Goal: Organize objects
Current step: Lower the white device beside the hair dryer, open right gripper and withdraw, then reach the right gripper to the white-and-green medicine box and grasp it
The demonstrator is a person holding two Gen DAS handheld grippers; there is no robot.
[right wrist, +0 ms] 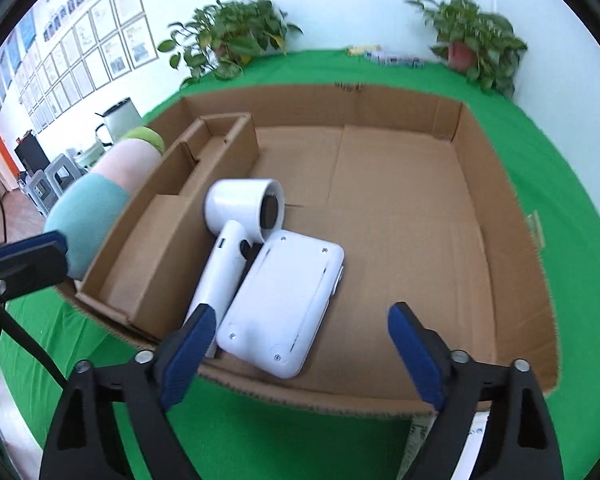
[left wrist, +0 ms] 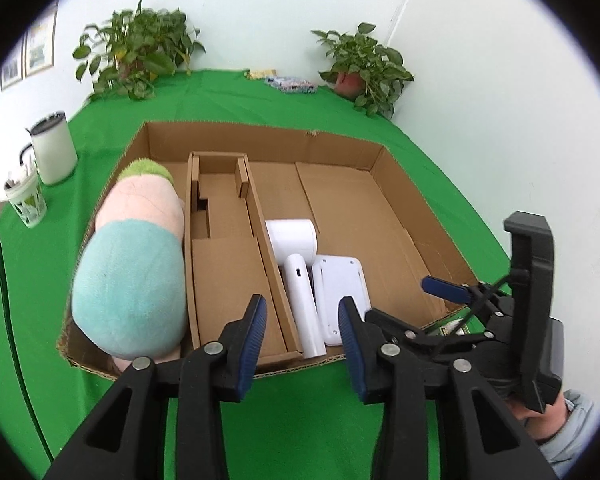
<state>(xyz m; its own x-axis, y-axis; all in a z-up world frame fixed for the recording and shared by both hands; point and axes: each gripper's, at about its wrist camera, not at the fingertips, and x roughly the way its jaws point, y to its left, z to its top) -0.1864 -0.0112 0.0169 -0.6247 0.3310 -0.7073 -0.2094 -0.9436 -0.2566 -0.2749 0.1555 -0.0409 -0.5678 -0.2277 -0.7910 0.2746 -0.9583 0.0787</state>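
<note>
A shallow cardboard box [left wrist: 342, 146] [right wrist: 496, 184] lies on the green cloth. Its left compartment holds a teal, pink and green plush toy [left wrist: 130, 280] [right wrist: 88, 212]. The narrow divided middle section is bare. In the wide right section a white hair dryer [left wrist: 296, 248] [right wrist: 236, 216] lies beside a flat white device [left wrist: 342, 292] [right wrist: 284, 300]. My left gripper [left wrist: 302, 332] hovers over the box's near edge, open, with nothing between its pads. My right gripper [right wrist: 302, 320] stands wide open above the flat device, with its pads clear of it.
Two potted plants [left wrist: 136, 52] [left wrist: 364, 68] stand at the table's far corners, with small packets [left wrist: 290, 82] between them. A white jug [left wrist: 54, 148] and a patterned glass [left wrist: 26, 198] sit left of the box. A black cable [left wrist: 4, 280] runs down the left side.
</note>
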